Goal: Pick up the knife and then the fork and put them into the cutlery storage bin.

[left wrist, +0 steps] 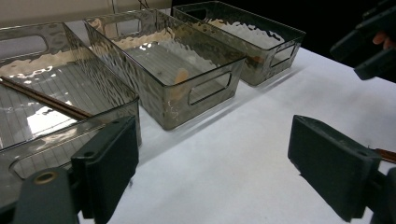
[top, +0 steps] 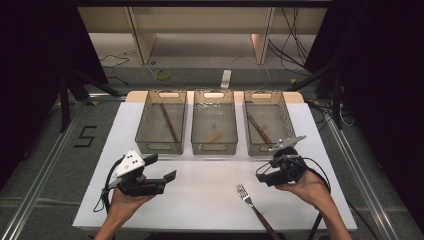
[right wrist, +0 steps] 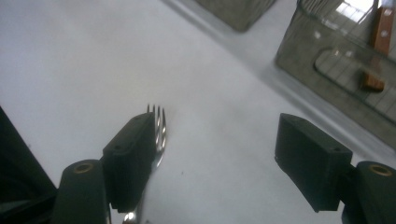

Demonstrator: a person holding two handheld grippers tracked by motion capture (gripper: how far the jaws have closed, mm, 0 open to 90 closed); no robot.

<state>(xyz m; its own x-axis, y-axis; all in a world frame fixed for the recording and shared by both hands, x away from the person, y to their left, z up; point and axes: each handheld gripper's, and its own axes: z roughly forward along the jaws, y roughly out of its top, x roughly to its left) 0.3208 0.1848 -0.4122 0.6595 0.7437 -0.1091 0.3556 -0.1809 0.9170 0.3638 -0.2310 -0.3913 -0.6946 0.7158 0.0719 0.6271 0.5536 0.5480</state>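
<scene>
A fork with a brown handle lies on the white table at the front right, tines pointing away from the person. My right gripper hovers just right of and beyond it, jaws open and empty. In the right gripper view the fork's tines peek out beside the left jaw of that gripper. My left gripper is held at the front left, open and empty. In its own view the left gripper faces the three bins.
Three clear grey bins stand in a row at the back. The left bin holds a brown stick, the middle bin a small wooden piece, the right bin a brown-handled knife. The table's edges drop off all round.
</scene>
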